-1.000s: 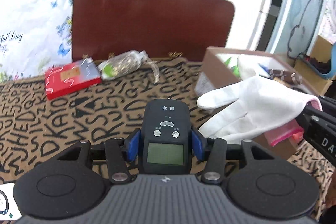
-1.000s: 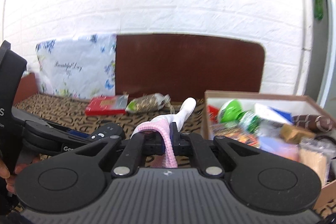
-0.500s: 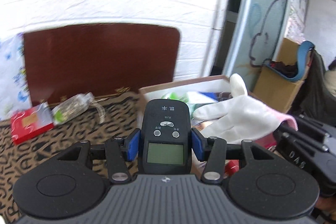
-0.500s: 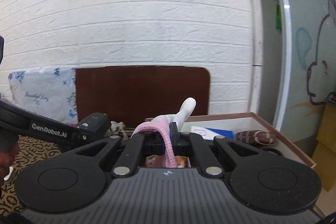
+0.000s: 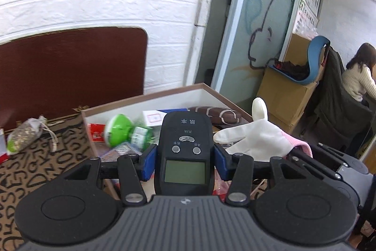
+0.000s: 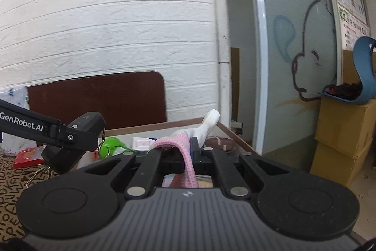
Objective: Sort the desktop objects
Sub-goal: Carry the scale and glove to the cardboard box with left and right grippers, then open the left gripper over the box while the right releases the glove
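While over box (image 5: 150,98), L gripper (image 5: 184,158) clamps black device (image 5: 184,145); R gripper (image 6: 190,152) pinches glove (image 6: 185,147) cuff.

- The left wrist view looks forward over its own gripper (image 5: 184,157), tilted slightly down, close above the box (image 5: 150,95) on the patterned cloth (image 5: 47,164).
- The right wrist view looks forward along its own gripper (image 6: 188,154), nearly level, mostly at the brick wall (image 6: 105,27) and glass door (image 6: 293,39).
- Both views share the box, brown board (image 5: 70,67), wall, door, glove (image 5: 258,140) and cartons (image 6: 340,128).
- Each view catches the other gripper at its side.
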Tool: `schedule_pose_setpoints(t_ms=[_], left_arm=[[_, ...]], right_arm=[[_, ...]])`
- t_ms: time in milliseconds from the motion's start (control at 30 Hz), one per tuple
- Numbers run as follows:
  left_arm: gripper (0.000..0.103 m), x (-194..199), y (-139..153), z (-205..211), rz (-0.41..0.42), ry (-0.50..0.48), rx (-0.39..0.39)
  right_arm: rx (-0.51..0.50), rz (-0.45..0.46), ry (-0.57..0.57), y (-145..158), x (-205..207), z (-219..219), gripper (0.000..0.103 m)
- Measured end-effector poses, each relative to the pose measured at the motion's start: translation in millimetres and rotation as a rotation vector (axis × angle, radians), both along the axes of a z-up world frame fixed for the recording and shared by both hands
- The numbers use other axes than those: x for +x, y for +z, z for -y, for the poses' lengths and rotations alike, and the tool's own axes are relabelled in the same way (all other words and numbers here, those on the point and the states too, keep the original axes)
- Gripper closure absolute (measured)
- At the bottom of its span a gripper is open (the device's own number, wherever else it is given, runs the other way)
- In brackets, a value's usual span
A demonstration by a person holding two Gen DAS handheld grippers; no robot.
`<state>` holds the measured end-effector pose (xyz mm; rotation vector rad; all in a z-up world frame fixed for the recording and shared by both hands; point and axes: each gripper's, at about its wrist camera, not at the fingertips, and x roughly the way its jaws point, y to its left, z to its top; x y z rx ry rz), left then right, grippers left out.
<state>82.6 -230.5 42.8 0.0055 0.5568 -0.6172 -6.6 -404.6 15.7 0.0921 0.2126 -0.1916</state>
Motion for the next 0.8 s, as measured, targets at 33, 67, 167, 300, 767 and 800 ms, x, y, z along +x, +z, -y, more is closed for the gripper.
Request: schedule_pose_setpoints(t_ms=[33,67,167,300,767,800], left_arm=[[0.05,2.3,-2.1,4.9,-0.003,-0.001,0.004],[0.05,4.8,-4.4,9.0,-0.006,-0.001,0.007],[0.05,11.9,-10.5,20.8,-0.012,0.006,0.021],[0.05,22.0,-17.5,30.3,-0.022,0.016,0.034],[0.051,45.1,-51.4,56.7,-0.053,0.015,0.12],[0.051,46.6,-52.4,57.7,-0.054,0.016,0.124]], right_arm=[[0.006,-0.003,-0.006,-2.4,1.3,4.5,0.102],[0.012,-0.005,-0.01,-3.9,4.0,8.0,0.102],[0.036,-0.002,-0.008,-7.8,8.5,16.4,0.102],[0.064,0.016,0.026,-9.0,16.3,20.9,0.102],[0.076,-0.145,0.126,-40.4,60.8,26.3,0.102],[0.075,-0.151,0.127,-42.0,62.9,26.7,0.102]])
